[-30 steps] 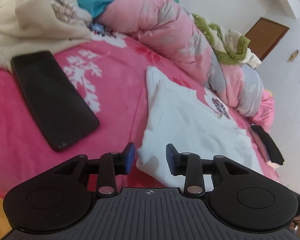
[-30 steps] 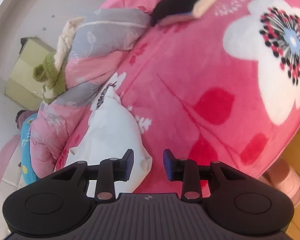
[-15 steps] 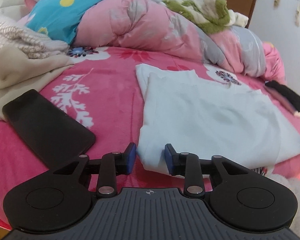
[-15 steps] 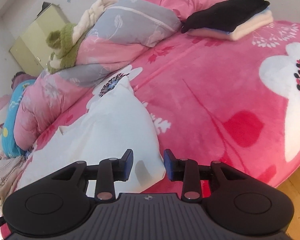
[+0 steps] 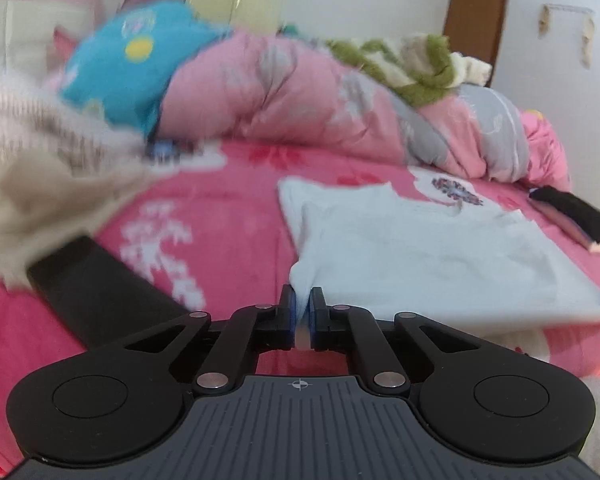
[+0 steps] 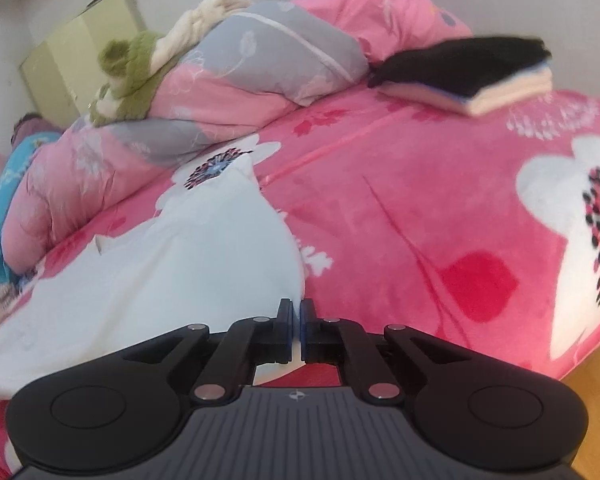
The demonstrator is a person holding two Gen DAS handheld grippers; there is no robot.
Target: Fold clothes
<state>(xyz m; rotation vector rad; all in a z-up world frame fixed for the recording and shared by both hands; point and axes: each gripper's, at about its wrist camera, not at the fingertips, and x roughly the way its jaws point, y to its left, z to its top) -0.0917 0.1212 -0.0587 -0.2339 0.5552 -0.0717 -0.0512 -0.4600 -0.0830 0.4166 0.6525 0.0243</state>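
**Both tongs now clamped on the near hem**

Half a second back both pairs of tongs stood apart just short of the cloth; now each has closed on it. Left tongs (image 5: 301, 303) pinch the near left corner of the pale white cotton garment (image 5: 420, 252), a tuft of fabric bunched between the blue pads. Right tongs (image 6: 296, 316) are together on the near right corner of that garment (image 6: 172, 264), white cloth showing in the slit.

So the whole garment lies ahead of both, spread flat on the pink floral fleece bed cover (image 6: 420, 216), its long axis running side to side between the two grips; neither hand is nearer. From this hold, my read is a fold away from the person, near hem carried toward the far edge.

Further out: a flat black phone-like slab (image 5: 100, 292) to the left, a beige knitted heap (image 5: 40, 160), then the rolled pink-and-grey quilt (image 6: 260, 72) and a folded stack with a black top layer (image 6: 468, 72).

Hard to make out: the left view is motion-blurred, and the garment's far edge and any sleeves don't show clearly.
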